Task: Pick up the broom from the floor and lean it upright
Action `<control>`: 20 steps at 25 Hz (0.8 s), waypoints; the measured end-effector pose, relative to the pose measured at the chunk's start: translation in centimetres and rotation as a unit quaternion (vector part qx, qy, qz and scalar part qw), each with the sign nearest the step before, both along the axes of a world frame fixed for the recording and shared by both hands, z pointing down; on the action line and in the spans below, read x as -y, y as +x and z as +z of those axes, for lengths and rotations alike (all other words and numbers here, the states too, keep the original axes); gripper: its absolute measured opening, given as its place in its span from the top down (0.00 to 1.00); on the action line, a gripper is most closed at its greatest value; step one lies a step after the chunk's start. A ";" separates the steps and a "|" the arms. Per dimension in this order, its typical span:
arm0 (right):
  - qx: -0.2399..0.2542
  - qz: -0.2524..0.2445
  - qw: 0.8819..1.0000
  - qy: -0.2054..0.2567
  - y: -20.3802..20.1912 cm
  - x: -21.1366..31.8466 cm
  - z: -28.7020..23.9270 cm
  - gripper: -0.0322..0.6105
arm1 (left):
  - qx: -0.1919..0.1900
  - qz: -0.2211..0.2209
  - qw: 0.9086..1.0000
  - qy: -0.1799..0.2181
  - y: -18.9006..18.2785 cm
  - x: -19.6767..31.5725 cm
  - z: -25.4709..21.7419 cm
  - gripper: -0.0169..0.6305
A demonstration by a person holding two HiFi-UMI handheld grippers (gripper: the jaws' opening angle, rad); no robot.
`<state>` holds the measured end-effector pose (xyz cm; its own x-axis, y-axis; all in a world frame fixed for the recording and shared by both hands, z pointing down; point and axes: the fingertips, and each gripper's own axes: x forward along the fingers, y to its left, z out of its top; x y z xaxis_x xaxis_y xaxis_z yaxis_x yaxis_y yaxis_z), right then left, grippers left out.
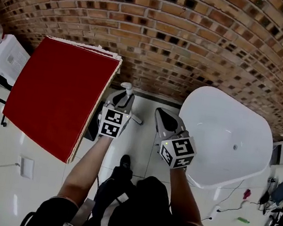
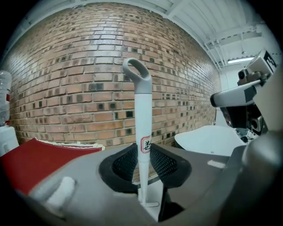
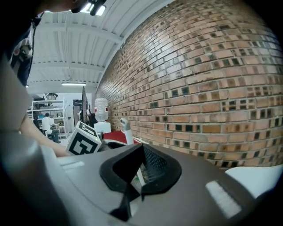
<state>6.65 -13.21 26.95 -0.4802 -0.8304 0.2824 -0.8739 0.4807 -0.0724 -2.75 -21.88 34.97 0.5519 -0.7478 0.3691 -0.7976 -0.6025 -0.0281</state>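
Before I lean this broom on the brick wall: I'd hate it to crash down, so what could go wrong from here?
The left gripper pinches a thin, smooth broom handle, which could swivel or slip. The free brick wall between the red board and the white tub is narrow; the handle might knock either. On the glossy floor its lower end may slide out.

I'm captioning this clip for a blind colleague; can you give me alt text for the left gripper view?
The left gripper grips a white broom handle that stands upright, its loop end on top, before a brick wall. A red board shows low at left, a white tub at right.
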 end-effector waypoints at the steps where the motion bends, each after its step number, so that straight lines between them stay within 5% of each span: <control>1: -0.003 0.008 1.000 0.006 0.6 0.8 -0.6 0.95 | -0.003 0.003 1.000 0.000 0.5 1.0 -0.4 0.83; 13: 0.003 0.035 0.999 0.018 7.7 10.0 -1.3 0.95 | -0.010 0.016 0.999 -0.042 8.1 11.4 1.3 0.83; 20: 0.023 0.000 1.000 0.004 9.4 14.9 0.0 0.95 | 0.007 0.007 0.997 -0.071 10.4 14.5 5.2 0.83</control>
